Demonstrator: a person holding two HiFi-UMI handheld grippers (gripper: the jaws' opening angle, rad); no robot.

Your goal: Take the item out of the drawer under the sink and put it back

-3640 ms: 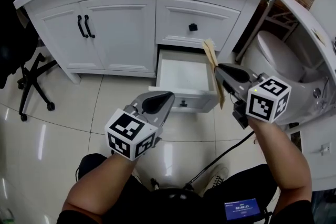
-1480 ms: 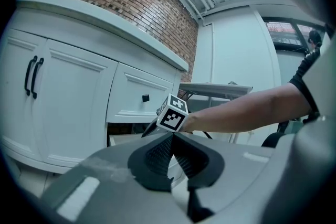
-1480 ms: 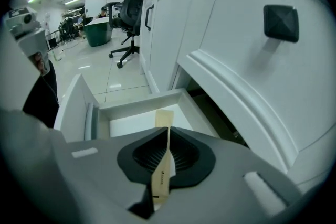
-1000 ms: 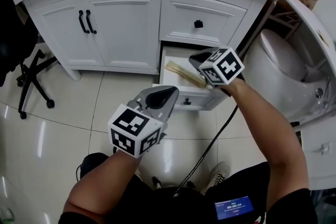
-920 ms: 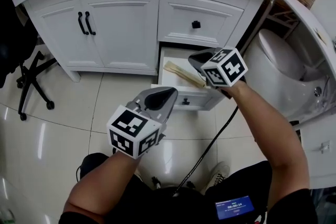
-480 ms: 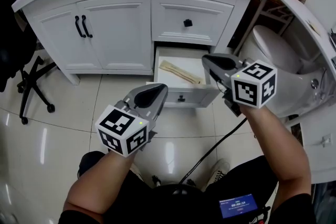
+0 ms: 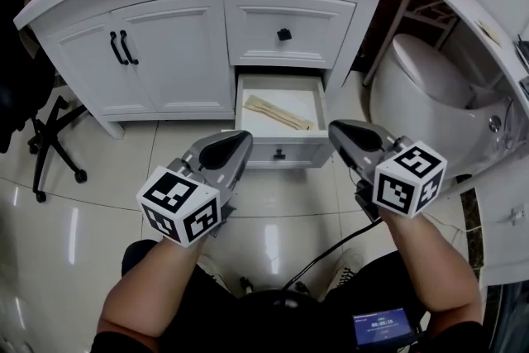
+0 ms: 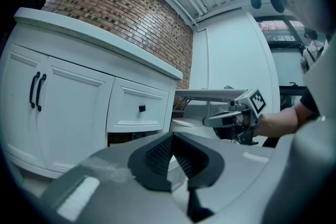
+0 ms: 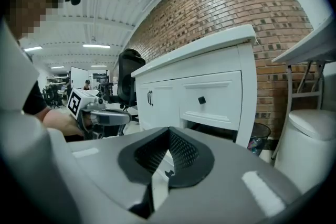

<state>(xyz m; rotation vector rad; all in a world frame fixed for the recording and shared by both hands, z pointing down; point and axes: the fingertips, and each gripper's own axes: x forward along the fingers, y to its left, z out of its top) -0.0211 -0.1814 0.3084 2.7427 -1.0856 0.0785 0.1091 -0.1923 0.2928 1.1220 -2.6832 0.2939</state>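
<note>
– Which step is this?
– The put-back looks done. The wooden utensil lies slantwise on the floor of the open drawer, from its back left corner toward its front right corner. Both tools are closed on nothing: left gripper and right gripper hang just before the drawer front.
– Next?
– Probably pushing the drawer front squarely in.
– Versus 1 second ago?
– The right gripper was over the utensil; now it's withdrawn.
</note>
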